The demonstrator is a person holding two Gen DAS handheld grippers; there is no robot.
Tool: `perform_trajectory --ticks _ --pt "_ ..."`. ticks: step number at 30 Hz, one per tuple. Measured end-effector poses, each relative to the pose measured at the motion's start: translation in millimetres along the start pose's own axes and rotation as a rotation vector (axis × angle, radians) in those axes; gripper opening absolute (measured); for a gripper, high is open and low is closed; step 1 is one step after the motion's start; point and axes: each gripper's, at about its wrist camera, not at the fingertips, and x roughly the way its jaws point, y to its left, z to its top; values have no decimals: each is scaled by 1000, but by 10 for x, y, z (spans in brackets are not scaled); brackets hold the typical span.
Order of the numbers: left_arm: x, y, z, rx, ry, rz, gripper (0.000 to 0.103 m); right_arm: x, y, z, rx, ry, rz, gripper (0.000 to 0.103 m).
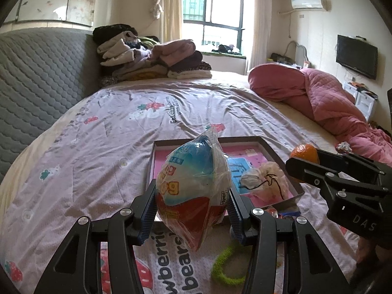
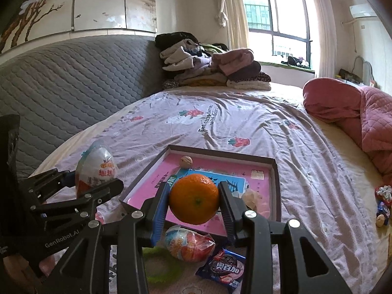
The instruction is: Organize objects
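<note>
My left gripper is shut on a wrapped chocolate egg, held above the bed near the front edge of a shallow box with a pink lining. It also shows in the right wrist view. My right gripper is shut on an orange, held above the box; the orange also shows in the left wrist view. In the box lie a walnut and a crumpled pale wrapper.
On the bedsheet in front of the box lie a second wrapped egg, a blue snack packet and a green ring. Small wrapped sweets lie at the right. A pink quilt and folded clothes lie farther back.
</note>
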Motion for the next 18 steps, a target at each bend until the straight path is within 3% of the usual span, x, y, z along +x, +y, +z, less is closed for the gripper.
perform_trajectory --ticks 18 --pt "506 51 -46 5 67 4 53 563 -31 -40 -37 89 -34 40"
